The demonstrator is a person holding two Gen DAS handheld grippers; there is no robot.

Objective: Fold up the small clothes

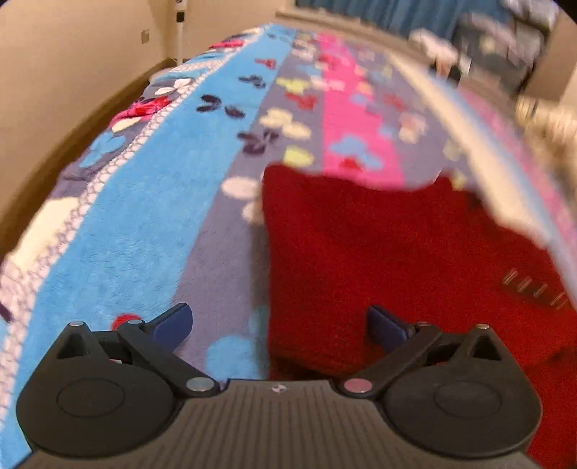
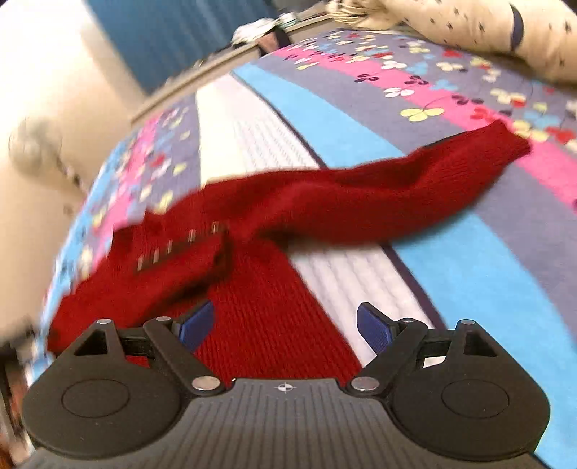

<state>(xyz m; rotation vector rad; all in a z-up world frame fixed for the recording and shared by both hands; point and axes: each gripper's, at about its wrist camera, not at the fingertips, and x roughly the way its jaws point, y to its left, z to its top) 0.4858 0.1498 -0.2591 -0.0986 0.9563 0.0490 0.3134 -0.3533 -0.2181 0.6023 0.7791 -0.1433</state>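
Bedroom, beige walls, blue curtain at the far end. Bed covered by a fleece blanket [image 1: 151,202] in blue, grey, pink and white stripes with flower prints.

Item 1: red knit sweater [image 2: 274,324], small, lying on the blanket. One sleeve [image 2: 414,191] stretches away toward the pink stripe, cuff resting flat. Neck area with a striped label [image 2: 180,249] is bunched and partly turned over on the body. In the left view the body shows as a broad red panel [image 1: 396,259] with a fairly straight side edge.

Item 2: left gripper [image 1: 277,321], tongs spread wide, holding nothing, poised above that side edge with one pad over blanket and one over red knit.

Item 3: right gripper [image 2: 285,321], tongs spread wide, empty, over the sweater body close to the white stripe.

Item 4: cream printed cloth [image 2: 505,32], heaped at the bed's far corner, apart from the sweater.

Step, as judged: early, garment not yet smoothed or folded. Next move likely calls for each gripper to drop and pinch a single edge layer, then draw the sleeve inward across the body. Both views are motion-blurred.
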